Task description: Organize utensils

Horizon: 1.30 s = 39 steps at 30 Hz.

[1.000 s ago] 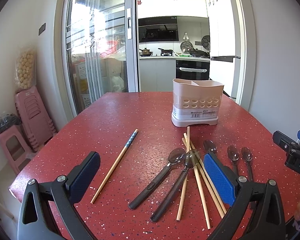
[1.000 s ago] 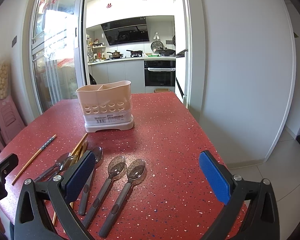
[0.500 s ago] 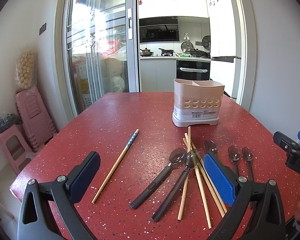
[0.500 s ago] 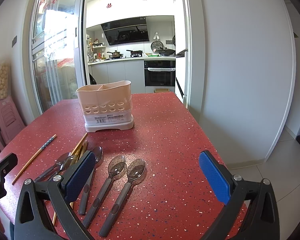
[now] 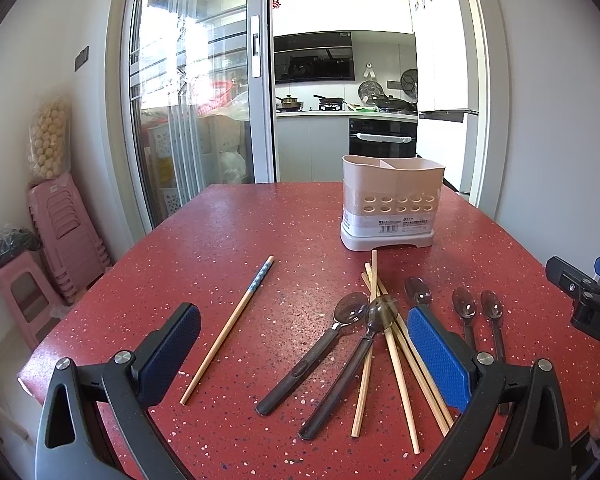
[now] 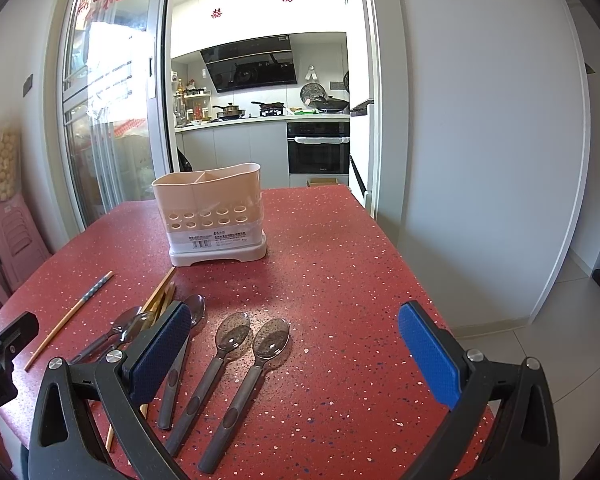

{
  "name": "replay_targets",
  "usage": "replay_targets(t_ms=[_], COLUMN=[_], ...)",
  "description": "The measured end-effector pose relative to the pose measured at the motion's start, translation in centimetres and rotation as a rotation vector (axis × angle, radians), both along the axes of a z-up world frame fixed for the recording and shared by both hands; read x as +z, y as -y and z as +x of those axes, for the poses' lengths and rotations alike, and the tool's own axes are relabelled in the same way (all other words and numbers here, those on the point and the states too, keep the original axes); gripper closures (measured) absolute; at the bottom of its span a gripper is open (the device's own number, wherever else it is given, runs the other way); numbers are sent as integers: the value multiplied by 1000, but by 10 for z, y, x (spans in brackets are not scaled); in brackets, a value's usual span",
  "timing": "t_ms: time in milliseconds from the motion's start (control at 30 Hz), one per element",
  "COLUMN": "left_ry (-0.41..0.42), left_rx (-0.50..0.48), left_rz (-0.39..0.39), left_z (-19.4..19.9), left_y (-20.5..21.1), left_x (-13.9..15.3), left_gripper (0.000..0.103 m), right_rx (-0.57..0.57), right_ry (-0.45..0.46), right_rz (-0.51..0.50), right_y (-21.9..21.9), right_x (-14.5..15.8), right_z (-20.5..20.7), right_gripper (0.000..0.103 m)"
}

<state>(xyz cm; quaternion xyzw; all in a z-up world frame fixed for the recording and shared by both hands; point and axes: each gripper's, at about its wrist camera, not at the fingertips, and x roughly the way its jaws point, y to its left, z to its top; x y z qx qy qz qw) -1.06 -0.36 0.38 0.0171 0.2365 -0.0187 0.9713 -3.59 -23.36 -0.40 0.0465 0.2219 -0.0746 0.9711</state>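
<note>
Comparing this moment with the two before it, I find almost nothing changed: both grippers hover over the near edge of the red table (image 6: pixel 340 264) just as they did, with only the slightest drift of the left view. I read that as a pause before the first pick, so the sorting has not begun and every utensil is still out on the table.

My left gripper (image 5: pixel 304 344) has its blue pads spread wide and holds nothing; under it lie two dark-handled spoons (image 5: pixel 332 344) crossing a loose fan of bamboo chopsticks (image 5: pixel 396 356). One chopstick with a blue patterned end (image 5: pixel 230 326) lies by itself to the left, well apart from the heap. My right gripper (image 6: pixel 296 354) is likewise spread wide and empty, with two clear-bowled spoons (image 6: pixel 224 360) lying side by side between its pads and a third spoon (image 6: pixel 180 356) partly hidden behind its left pad.

The utensil holder (image 5: pixel 392 206) stands upright further back on the table, just beyond the chopstick tips. It is a pale pink caddy on a white base, with two rows of round holes in front and a divider making at least two compartments. From what I can see over the rim, it looks empty.
</note>
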Motion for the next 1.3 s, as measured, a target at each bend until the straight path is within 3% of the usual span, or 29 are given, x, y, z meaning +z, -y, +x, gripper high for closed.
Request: replay_targets(t_ms=[1300], left_ry=[-11], left_rx=[-2], left_rz=[-14], left_z=[1], left_y=[-1], left_x=[0], left_gripper=[0], right_rx=[0], right_ry=[-3], right_rz=[3], right_y=[1], right_x=[0], right_z=[-1], right_gripper=[0])
